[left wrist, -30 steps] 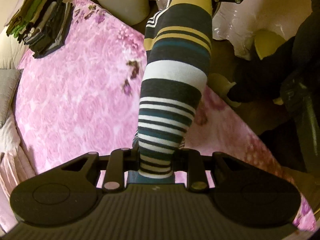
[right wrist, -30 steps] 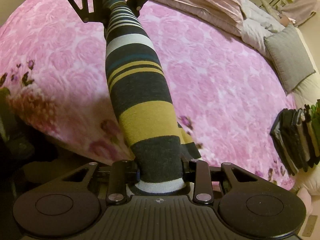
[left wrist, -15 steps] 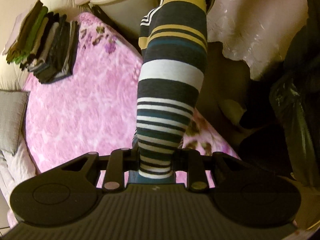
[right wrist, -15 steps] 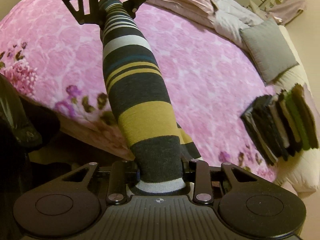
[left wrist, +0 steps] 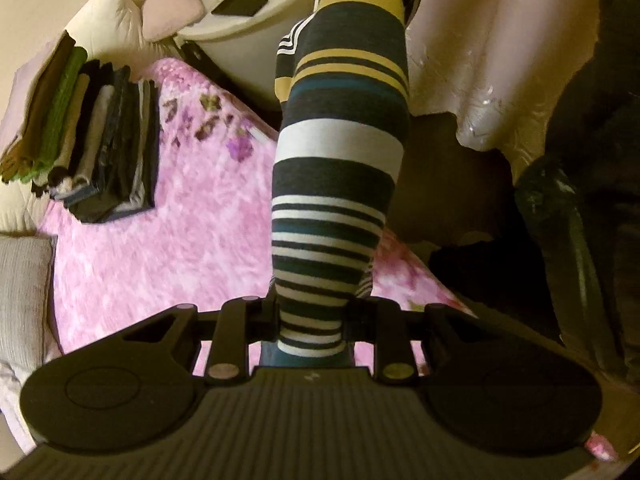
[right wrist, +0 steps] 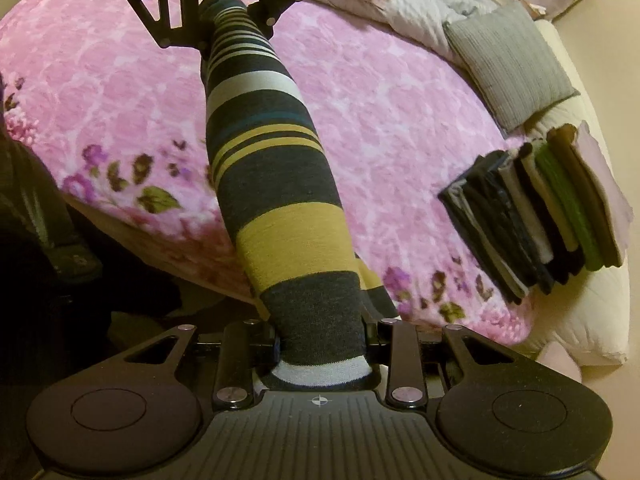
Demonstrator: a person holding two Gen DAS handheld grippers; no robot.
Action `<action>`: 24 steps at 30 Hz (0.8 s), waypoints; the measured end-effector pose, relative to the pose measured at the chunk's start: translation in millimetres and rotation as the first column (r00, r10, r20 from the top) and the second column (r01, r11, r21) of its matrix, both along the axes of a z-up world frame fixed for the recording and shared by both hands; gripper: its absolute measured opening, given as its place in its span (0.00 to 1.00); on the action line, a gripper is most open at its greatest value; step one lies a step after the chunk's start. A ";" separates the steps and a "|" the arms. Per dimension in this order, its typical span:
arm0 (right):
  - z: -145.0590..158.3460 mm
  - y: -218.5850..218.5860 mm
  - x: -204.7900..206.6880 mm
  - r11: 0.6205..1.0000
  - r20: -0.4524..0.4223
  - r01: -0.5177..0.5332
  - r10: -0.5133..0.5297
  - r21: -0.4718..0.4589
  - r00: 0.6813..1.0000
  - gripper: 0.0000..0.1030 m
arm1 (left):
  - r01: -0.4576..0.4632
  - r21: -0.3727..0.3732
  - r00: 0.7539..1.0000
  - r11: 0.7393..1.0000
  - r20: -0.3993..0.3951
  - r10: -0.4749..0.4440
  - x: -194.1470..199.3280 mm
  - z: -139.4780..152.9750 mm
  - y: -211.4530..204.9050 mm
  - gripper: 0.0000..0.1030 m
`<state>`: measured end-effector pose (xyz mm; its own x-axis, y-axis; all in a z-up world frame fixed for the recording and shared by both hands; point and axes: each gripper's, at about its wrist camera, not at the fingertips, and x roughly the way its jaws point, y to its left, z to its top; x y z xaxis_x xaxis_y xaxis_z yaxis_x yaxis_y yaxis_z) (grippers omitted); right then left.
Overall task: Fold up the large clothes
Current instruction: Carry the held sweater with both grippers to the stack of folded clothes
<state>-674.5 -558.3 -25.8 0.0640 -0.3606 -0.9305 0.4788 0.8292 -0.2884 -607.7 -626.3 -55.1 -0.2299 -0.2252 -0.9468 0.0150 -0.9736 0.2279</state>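
Left wrist: both tools gripping striped garment (left wrist: pixel 340 168)

Both wrist cameras look steeply down along their fingers, close above the bed (left wrist: pixel 152 256), facing each other; both show the clothes stack (right wrist: pixel 536 216).

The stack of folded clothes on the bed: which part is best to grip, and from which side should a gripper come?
Probably the lower, open front edge of the stack of folded clothes, coming from the bare pink blanket. The layers show their ends there, and the white pillow blocks the far side. Both grippers are busy, the left gripper and right gripper holding the striped garment.
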 end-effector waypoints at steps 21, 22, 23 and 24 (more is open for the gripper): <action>172.4 -230.4 -52.1 0.980 0.027 -0.155 0.160 -0.124 0.987 0.28 | -0.083 -0.181 0.995 0.980 -0.064 0.073 -24.0 174.8 -240.0 0.21; 186.7 -243.5 -58.7 0.976 0.033 -0.164 0.170 -0.144 0.985 0.28 | -0.099 -0.204 0.994 0.974 -0.073 0.086 -28.0 189.7 -252.1 0.21; 203.6 -260.5 -68.5 0.971 0.043 -0.169 0.179 -0.170 0.983 0.28 | -0.118 -0.230 0.991 0.966 -0.085 0.100 -33.1 205.4 -265.0 0.21; 217.9 -273.5 -77.8 0.967 0.052 -0.173 0.186 -0.189 0.981 0.28 | -0.138 -0.254 0.988 0.957 -0.100 0.115 -39.7 221.8 -279.2 0.21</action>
